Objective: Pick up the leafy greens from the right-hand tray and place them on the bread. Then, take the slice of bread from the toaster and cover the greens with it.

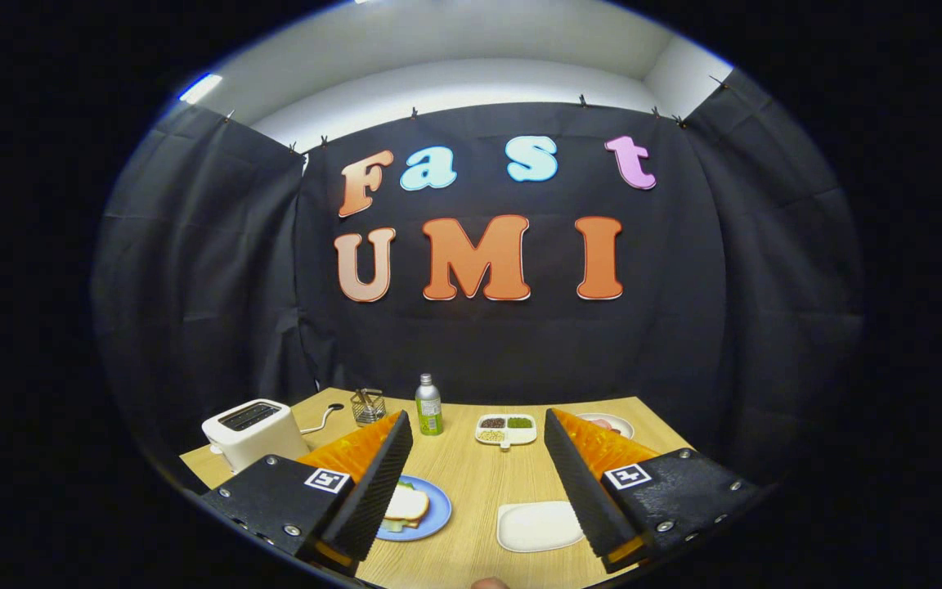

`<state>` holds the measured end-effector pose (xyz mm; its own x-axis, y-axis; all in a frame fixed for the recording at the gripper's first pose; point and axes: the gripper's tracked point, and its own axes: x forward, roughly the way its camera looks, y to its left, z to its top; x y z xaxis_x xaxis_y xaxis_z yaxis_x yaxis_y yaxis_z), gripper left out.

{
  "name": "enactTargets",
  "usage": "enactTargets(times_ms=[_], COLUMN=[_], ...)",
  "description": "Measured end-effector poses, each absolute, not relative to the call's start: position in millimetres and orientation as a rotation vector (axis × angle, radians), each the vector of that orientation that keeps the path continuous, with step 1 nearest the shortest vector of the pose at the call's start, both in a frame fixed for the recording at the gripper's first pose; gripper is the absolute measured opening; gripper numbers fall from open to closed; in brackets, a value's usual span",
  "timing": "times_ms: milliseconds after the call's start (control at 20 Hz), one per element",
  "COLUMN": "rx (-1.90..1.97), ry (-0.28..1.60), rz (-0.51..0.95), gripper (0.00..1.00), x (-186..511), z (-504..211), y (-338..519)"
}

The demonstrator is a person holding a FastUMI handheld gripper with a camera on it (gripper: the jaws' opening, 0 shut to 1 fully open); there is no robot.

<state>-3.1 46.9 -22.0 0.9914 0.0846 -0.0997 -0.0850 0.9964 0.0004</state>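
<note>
My gripper (477,421) is open and held above the wooden table (471,483), with nothing between its fingers. Below the left finger (373,483) lies a blue plate (437,515). On it rests a slice of bread (407,503) with a bit of leafy green (407,486) showing at its far edge. The finger hides part of the plate. A white rectangular tray (538,525) lies beside the right finger (581,483), plain white on top. The white toaster (254,429) stands at the table's far left, its top slots dark.
A green bottle (428,405) and a wire holder (367,405) stand at the back of the table. A white divided dish (506,428) with small fillings sits beyond the fingertips. A small plate (614,424) peeks out behind the right finger. The toaster's cord (325,415) trails backward.
</note>
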Motion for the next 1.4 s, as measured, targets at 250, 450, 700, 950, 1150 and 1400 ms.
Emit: enactTargets(times_ms=[250, 450, 700, 950, 1150, 1400], rx=[-0.027, -0.042, -0.047, -0.059, -0.042, -0.032], ry=[0.034, -0.011, 0.009, -0.010, -0.031, -0.059], rz=[0.091, 0.048, 0.031, 0.029, 0.044, 0.045], gripper=[0.97, 0.97, 0.97, 0.97, 0.97, 0.97], x=[-27.2, -34.4, -37.7, -42.7, -43.1, -46.3], z=[-11.8, -7.0, -13.6, -3.8, 1.4, 12.4], y=[43.4, 27.7, 20.6, 26.3, 32.7, 33.9])
